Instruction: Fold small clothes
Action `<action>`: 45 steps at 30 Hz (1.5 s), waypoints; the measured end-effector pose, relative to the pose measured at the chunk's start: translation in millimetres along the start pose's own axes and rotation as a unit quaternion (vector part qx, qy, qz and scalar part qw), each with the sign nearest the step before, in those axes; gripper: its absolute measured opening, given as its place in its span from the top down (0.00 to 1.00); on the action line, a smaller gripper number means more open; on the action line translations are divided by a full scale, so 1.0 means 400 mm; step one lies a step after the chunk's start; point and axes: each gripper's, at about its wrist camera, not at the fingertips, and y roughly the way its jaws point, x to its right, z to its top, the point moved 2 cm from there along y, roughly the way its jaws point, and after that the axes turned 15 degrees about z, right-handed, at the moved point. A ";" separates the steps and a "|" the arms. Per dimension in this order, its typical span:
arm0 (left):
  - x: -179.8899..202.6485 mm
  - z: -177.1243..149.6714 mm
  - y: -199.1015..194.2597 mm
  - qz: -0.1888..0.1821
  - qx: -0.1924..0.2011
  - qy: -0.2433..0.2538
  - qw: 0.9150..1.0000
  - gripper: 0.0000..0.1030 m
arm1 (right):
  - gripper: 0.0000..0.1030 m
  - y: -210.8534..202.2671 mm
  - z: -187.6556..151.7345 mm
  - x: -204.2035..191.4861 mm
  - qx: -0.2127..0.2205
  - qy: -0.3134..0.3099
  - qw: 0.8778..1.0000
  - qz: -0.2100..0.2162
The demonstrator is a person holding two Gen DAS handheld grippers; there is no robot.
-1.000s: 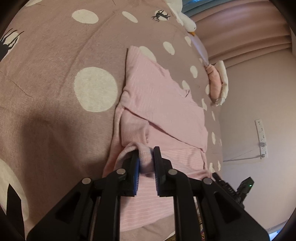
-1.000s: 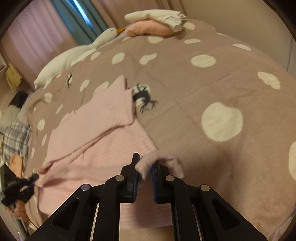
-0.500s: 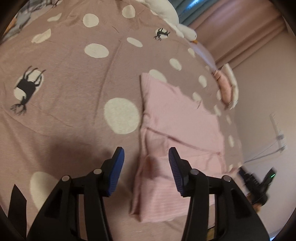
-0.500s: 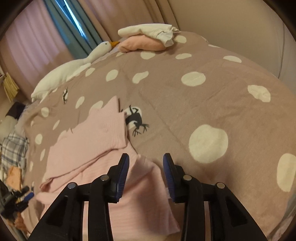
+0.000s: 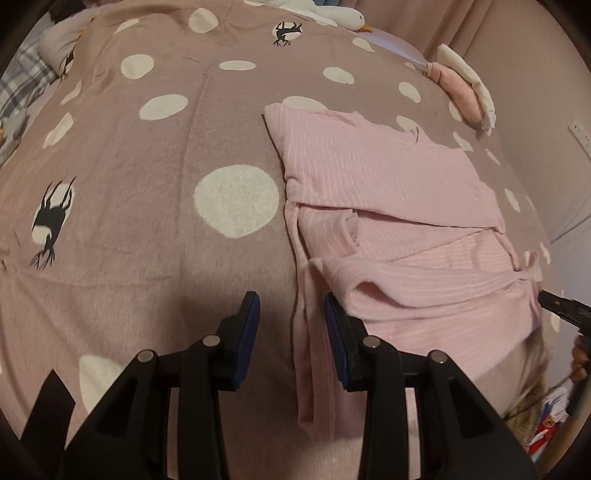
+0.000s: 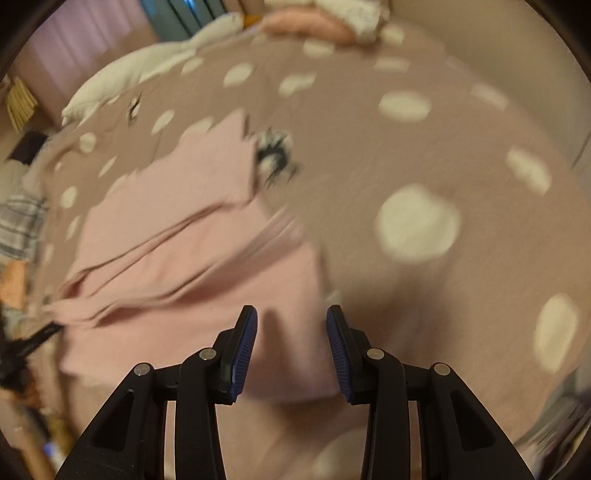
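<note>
A pink ribbed top (image 5: 388, 192) lies on the bed with both sleeves folded across its body. My left gripper (image 5: 291, 306) hovers over the top's near left edge. Its jaws are closing, a strip of that edge lies between them, and the pads do not press it. In the blurred right wrist view the same top (image 6: 184, 229) spreads to the left. My right gripper (image 6: 291, 314) stands open over its near right corner and holds nothing.
The brown bedspread (image 5: 147, 184) with white dots and black deer prints covers the whole bed. A white goose plush (image 5: 332, 14) and a folded pink-and-white pile (image 5: 461, 88) lie at the far side. Plaid cloth (image 5: 18, 85) is at the left edge.
Both grippers were shut on the pink sleeve cuffs and have let them go and opened. The sleeves now rest on the top. Both views have shifted, and the right one is blurred by motion.
</note>
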 end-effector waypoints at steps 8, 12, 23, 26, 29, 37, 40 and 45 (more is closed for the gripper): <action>0.026 0.016 0.024 0.005 0.000 -0.001 1.000 0.64 | 0.62 0.034 -0.027 -0.046 -0.016 -0.024 0.999 -0.045; 0.028 0.019 0.028 0.005 -0.001 -0.005 1.000 0.64 | 0.53 0.051 -0.053 -0.084 -0.024 -0.042 0.999 -0.019; 0.044 0.026 0.033 -0.021 -0.005 -0.025 0.999 0.86 | 0.52 0.080 -0.060 -0.107 -0.027 -0.073 0.996 -0.037; 0.034 0.029 0.019 -0.031 -0.002 -0.047 0.998 0.91 | 0.52 0.077 -0.048 -0.102 -0.019 -0.077 0.996 -0.040; 0.022 0.034 -0.004 -0.045 0.002 -0.069 0.997 0.94 | 0.52 0.070 -0.035 -0.094 -0.006 -0.081 0.995 -0.054; -0.003 0.036 -0.056 -0.066 0.014 -0.094 0.993 0.96 | 0.52 0.047 0.021 -0.038 0.035 -0.070 0.995 -0.069; 0.001 0.035 -0.051 -0.065 0.010 -0.088 0.994 0.96 | 0.52 0.058 0.038 -0.019 0.028 -0.065 0.996 -0.056; 0.012 0.034 -0.035 -0.057 0.009 -0.070 0.996 0.96 | 0.51 0.079 0.064 0.003 0.022 -0.064 0.996 -0.063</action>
